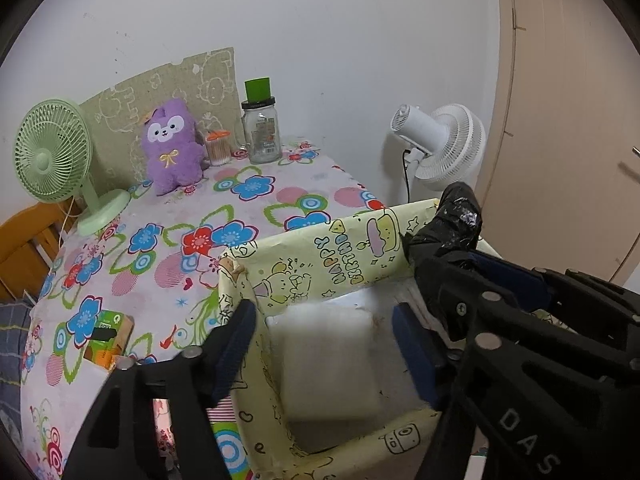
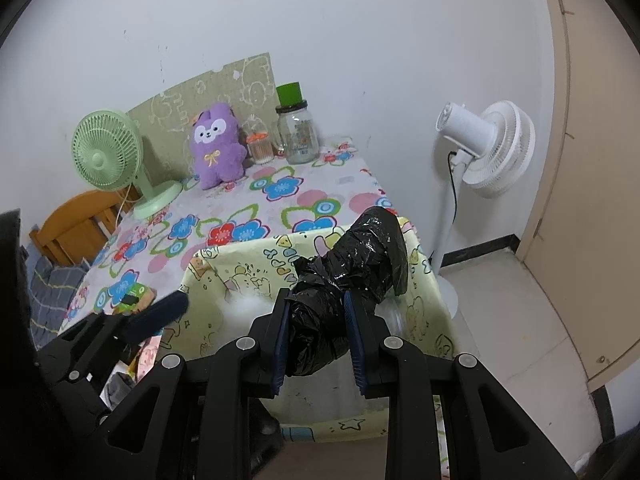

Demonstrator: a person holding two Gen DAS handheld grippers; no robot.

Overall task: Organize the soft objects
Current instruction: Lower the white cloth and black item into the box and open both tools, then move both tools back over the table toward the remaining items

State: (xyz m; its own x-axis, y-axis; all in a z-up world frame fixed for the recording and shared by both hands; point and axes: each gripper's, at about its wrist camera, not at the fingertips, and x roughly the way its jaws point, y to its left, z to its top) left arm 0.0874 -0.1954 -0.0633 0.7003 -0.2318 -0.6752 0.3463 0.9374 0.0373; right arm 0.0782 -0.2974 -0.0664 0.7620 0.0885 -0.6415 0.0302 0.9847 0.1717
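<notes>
Two tools work over the yellow box (image 2: pixel 420 300): the right tool (image 2: pixel 316 340) pinches a crinkly, light, squashy black plastic bundle (image 2: pixel 360 256) at its lower end above the box; the left tool (image 1: pixel 324 344) gapes empty.

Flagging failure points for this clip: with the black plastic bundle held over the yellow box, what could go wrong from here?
1. The crumpled black plastic bundle overhangs the far rim of the yellow cartoon-print box; released now, it may tip outside.
2. The left gripper, jaws open, straddles the box's near wall and could snag it.

bystanders on the flowered tablecloth (image 1: pixel 256 216)
a mint-green desk fan (image 1: pixel 54 152), a clear glass jar (image 1: pixel 262 128), a white standing fan (image 2: pixel 486 148) beside the table.
</notes>
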